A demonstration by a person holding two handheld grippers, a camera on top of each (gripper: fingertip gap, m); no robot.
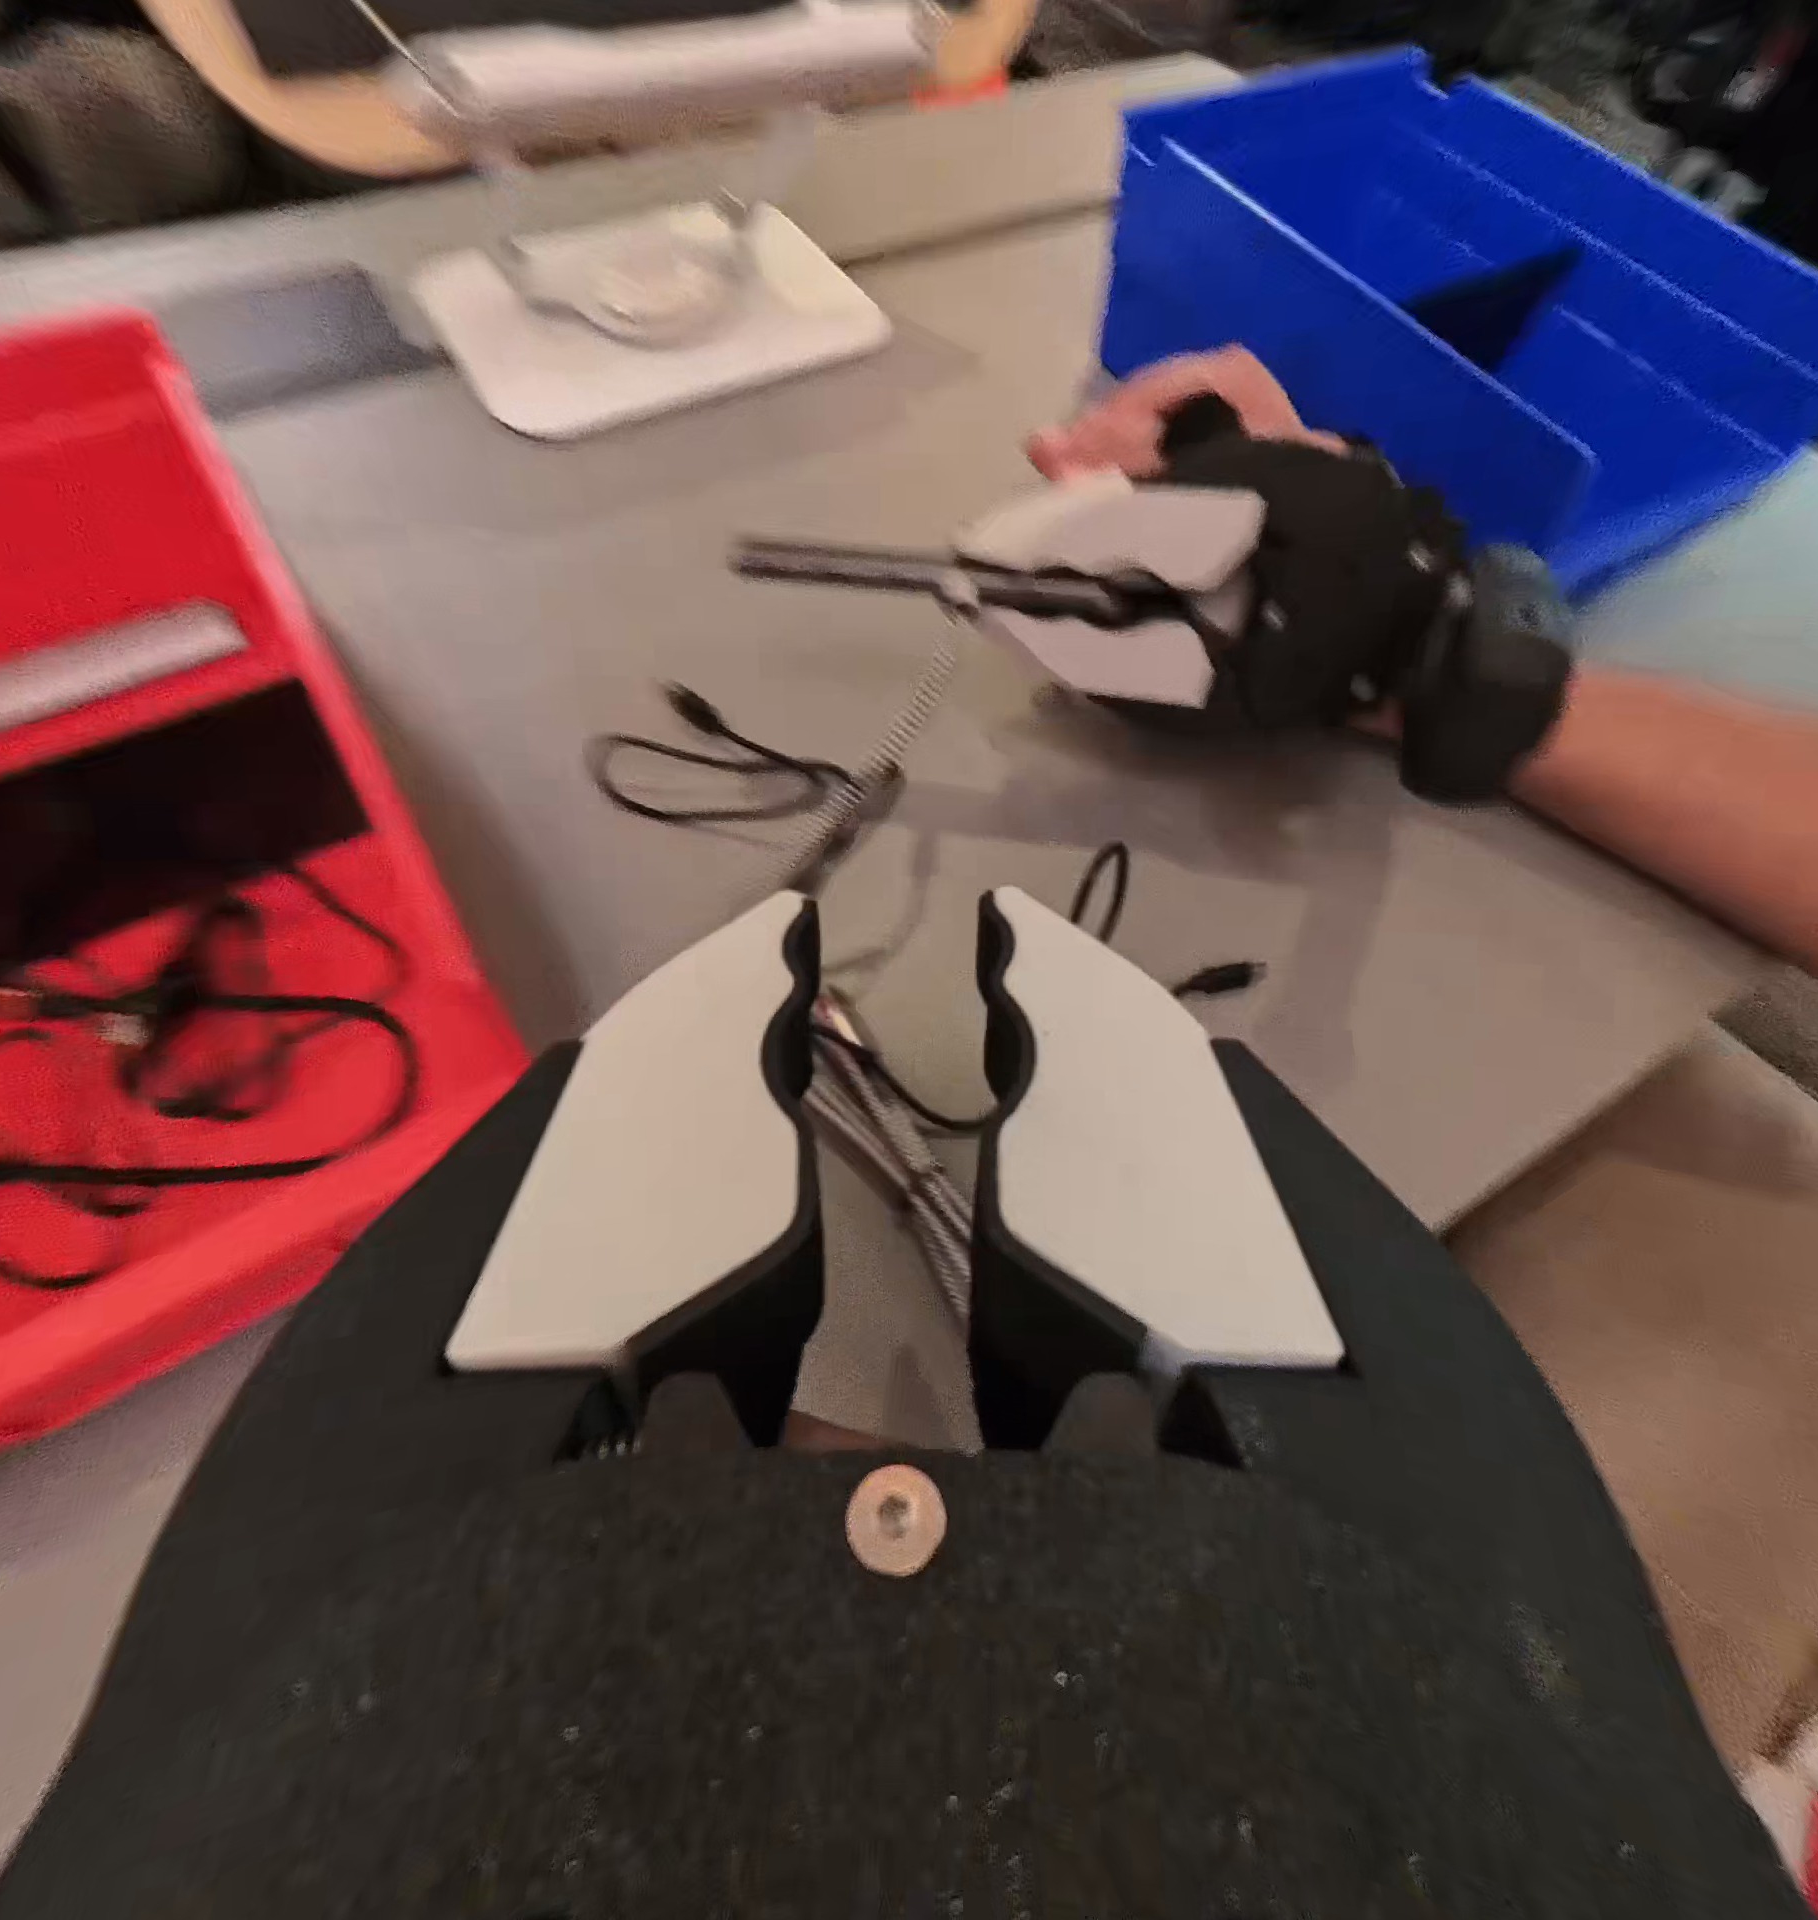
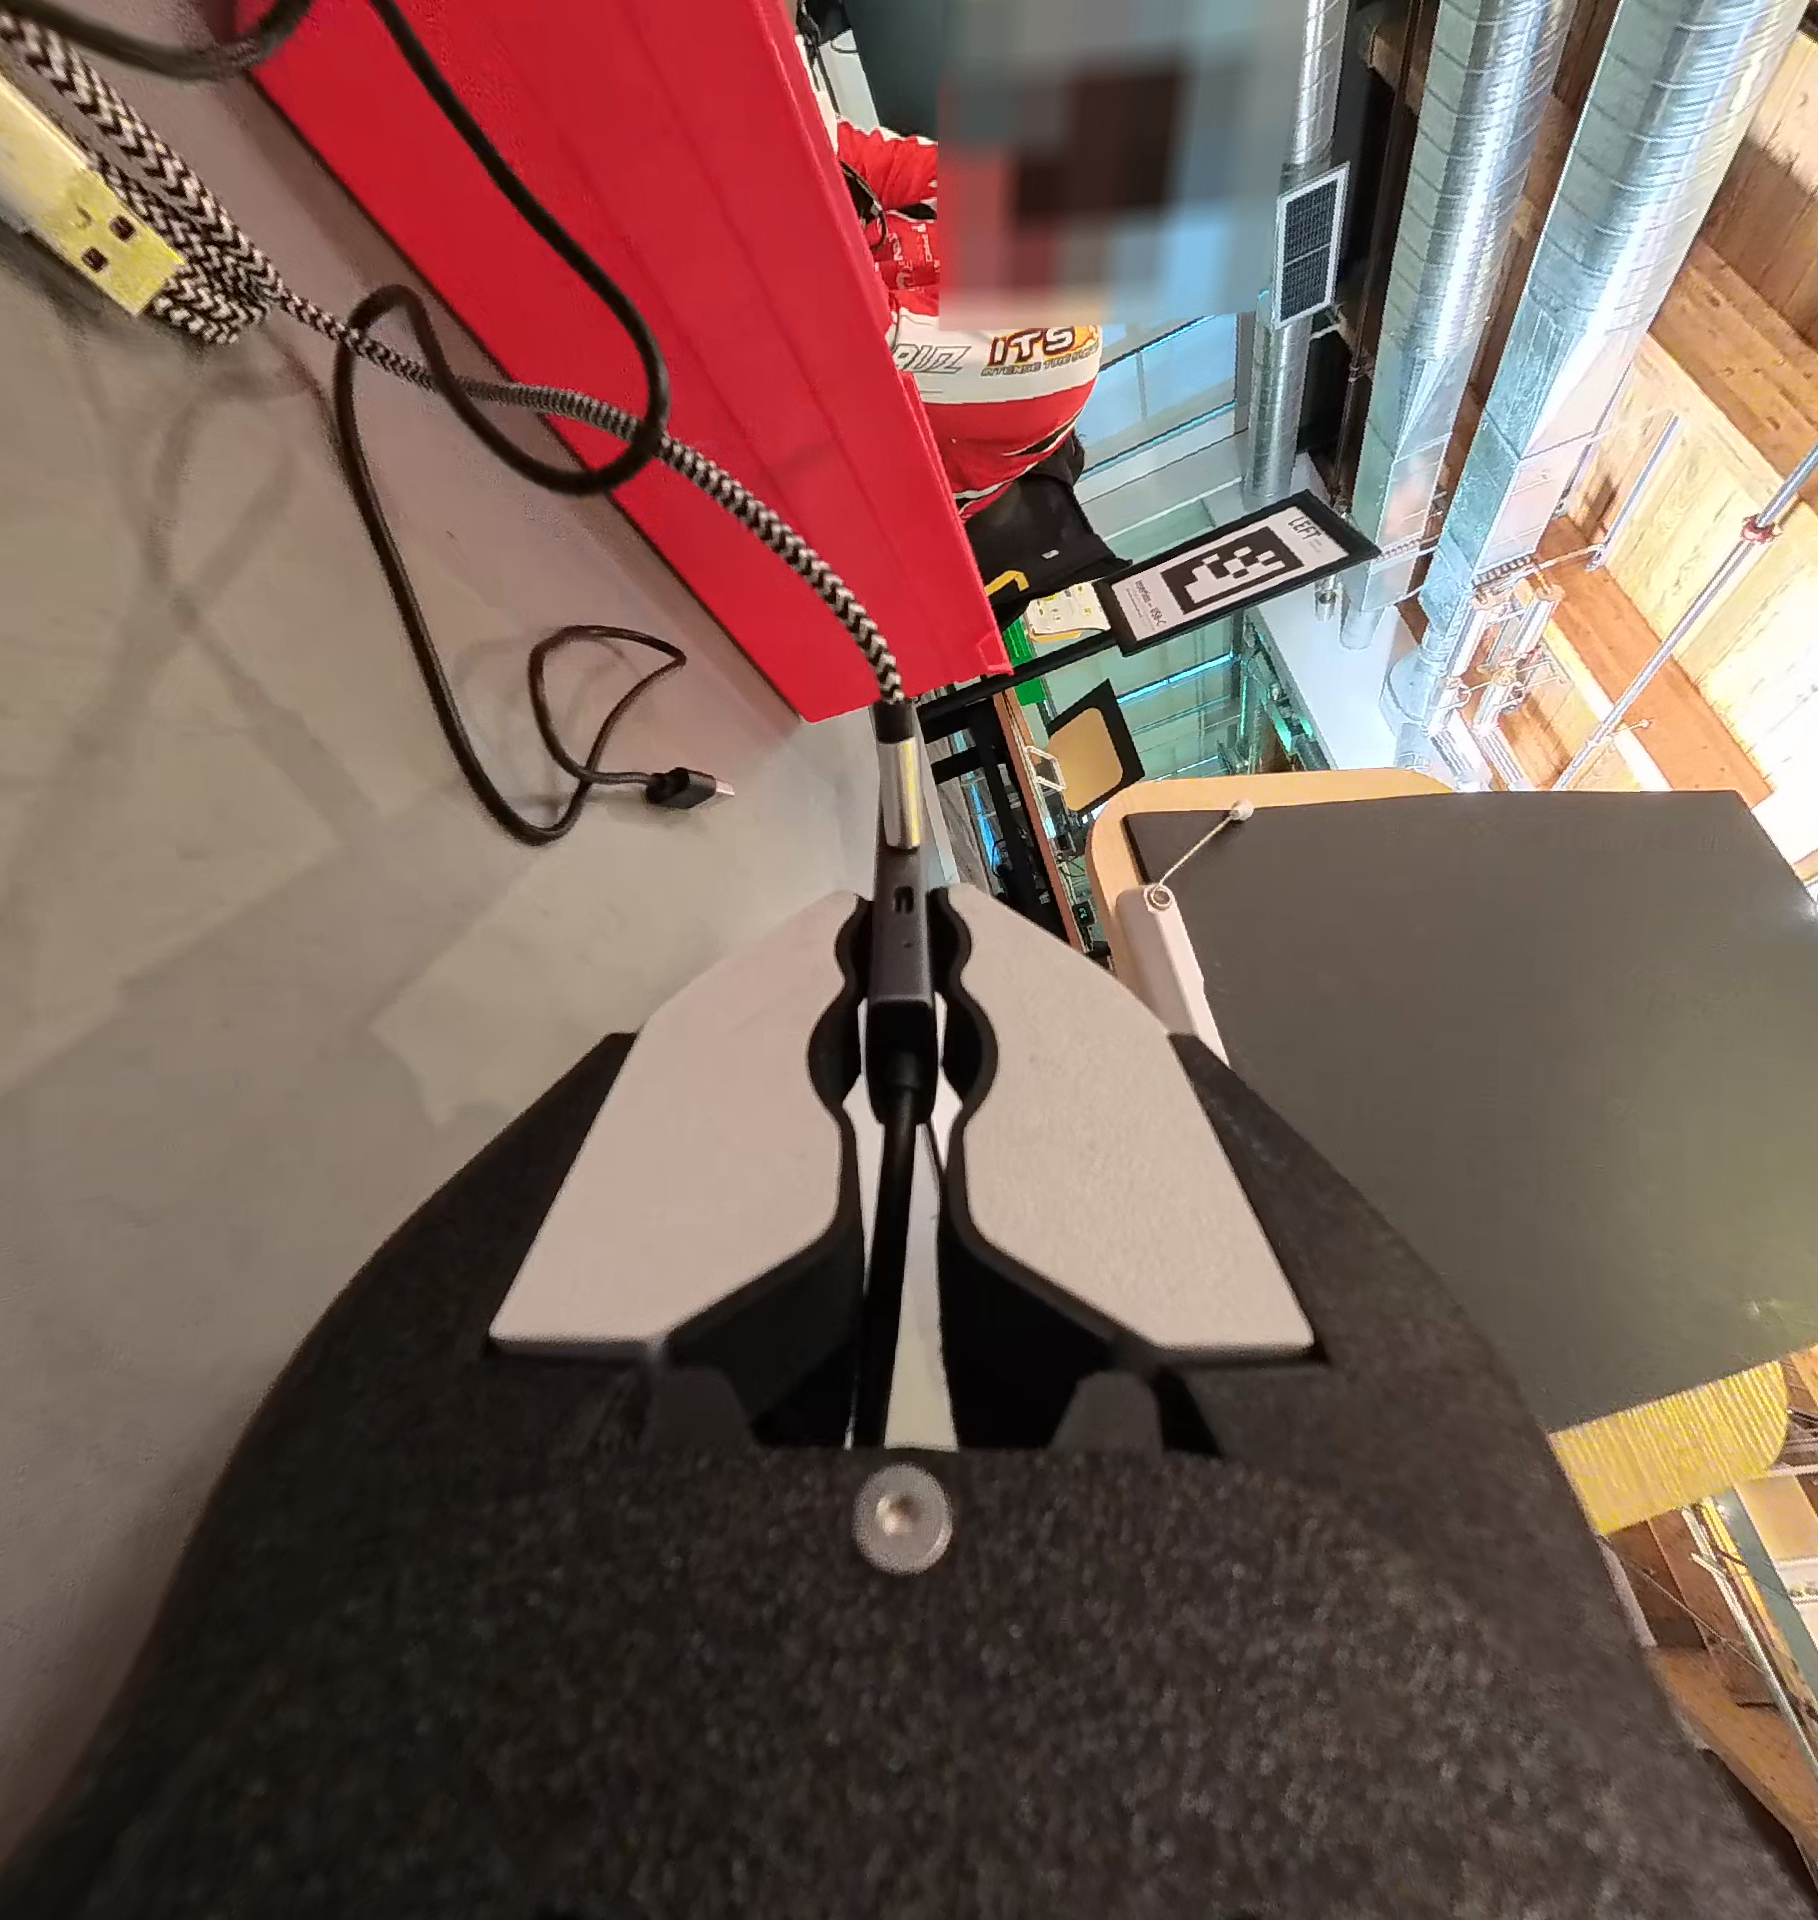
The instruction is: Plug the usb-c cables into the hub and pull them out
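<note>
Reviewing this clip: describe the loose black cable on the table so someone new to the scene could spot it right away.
Start at the red bin in the right wrist view; on the grey table beside it lies the thin black cable, looping and ending in a small dark plug. Unlike the black-and-white braided cable nearby, which is plugged into the hub in the right tongs, it is plain black with its end free.

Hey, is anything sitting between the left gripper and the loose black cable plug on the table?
Nothing solid shows. The left gripper hangs open above the table, and the black cable plug lies just right of it. Only the braided cable runs beneath its fingers.
</note>
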